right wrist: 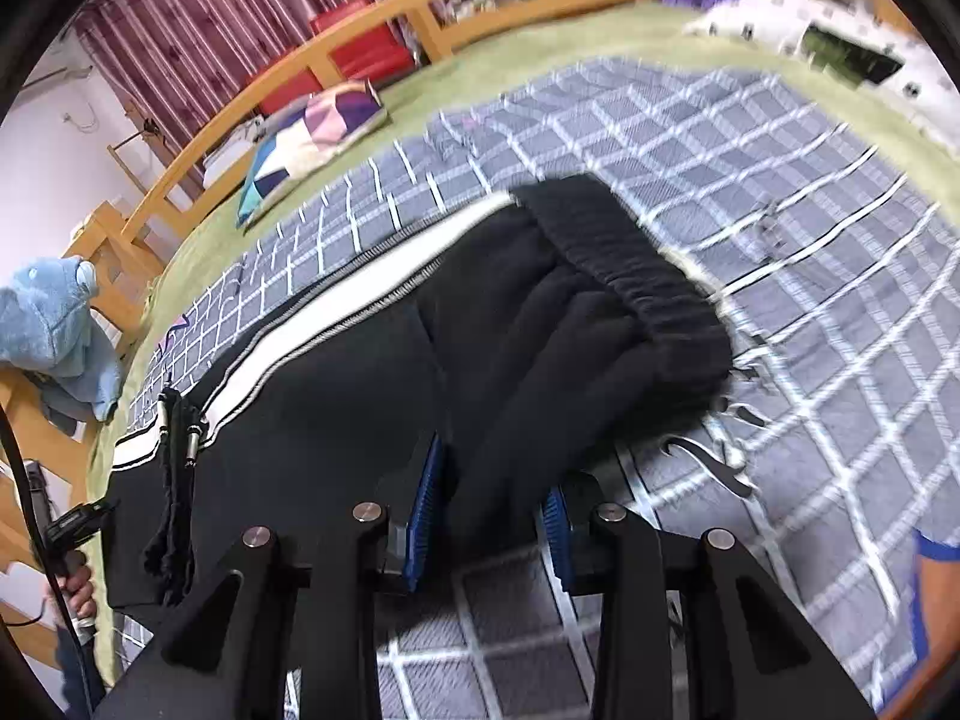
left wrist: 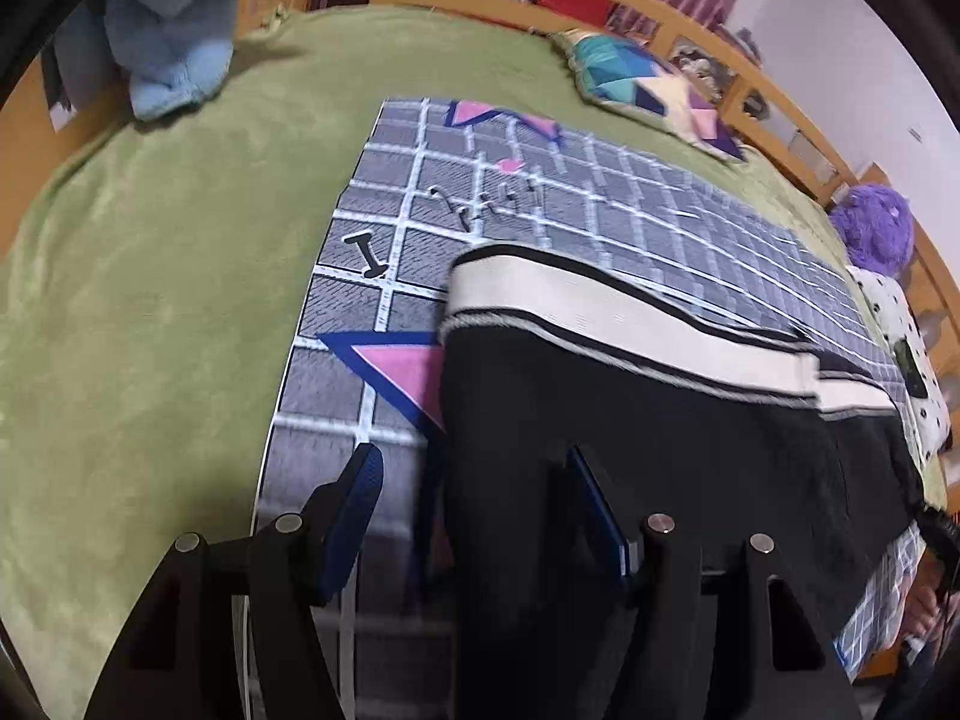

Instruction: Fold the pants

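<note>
pants down on the blanket, both jaws apart

left gripper [left wrist: 474,480] jaws open over the edge of the black pants with a white side stripe [left wrist: 630,414]. right gripper [right wrist: 495,495] jaws parted around a fold, pads look loose. pants lie on the grey checked blanket [left wrist: 372,252] on the green bed [left wrist: 150,276].

The pants [left wrist: 630,420] lie on a blanket [left wrist: 372,228] spread over the bed [left wrist: 150,276]. Behind the blanket a cushion [left wrist: 648,84] rests by the bed rail [left wrist: 600,0]. A soft toy [left wrist: 168,42] sits at the bed's far left corner in the left wrist view.
</note>
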The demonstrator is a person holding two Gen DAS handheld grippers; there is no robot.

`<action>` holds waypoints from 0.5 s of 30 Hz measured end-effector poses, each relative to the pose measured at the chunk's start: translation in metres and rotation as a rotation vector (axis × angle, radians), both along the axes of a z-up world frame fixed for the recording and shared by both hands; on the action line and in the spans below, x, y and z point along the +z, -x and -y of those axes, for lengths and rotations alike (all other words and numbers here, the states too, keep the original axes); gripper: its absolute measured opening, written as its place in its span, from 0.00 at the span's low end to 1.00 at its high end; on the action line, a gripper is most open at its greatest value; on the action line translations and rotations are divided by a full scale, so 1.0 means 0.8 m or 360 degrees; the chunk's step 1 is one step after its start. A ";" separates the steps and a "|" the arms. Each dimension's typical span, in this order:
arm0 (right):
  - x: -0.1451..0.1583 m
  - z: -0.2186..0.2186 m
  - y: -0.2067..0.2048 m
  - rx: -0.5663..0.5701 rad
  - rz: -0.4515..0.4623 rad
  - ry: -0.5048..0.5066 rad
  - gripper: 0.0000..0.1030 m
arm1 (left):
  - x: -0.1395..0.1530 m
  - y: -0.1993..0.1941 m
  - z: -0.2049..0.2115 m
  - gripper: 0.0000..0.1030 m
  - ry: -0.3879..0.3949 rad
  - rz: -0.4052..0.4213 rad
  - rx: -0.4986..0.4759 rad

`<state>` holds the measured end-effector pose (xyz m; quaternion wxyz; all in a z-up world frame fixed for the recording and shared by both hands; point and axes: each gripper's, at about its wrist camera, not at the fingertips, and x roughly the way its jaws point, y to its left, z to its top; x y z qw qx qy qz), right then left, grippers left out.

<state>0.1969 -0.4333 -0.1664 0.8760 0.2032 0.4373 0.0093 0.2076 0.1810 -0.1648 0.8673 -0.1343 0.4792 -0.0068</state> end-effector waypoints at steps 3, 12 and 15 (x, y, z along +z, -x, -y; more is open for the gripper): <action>0.019 -0.011 0.022 -0.0026 0.0092 -0.0023 0.42 | 0.013 0.034 0.023 0.60 0.0026 0.0026 -0.0084; -0.045 -0.035 0.030 0.0011 -0.0145 0.0002 0.39 | -0.030 0.110 0.096 0.73 -0.0382 0.0063 -0.0205; -0.015 -0.014 0.041 -0.0032 -0.0011 -0.0069 0.42 | -0.012 0.109 0.087 0.73 -0.0286 0.0032 -0.0205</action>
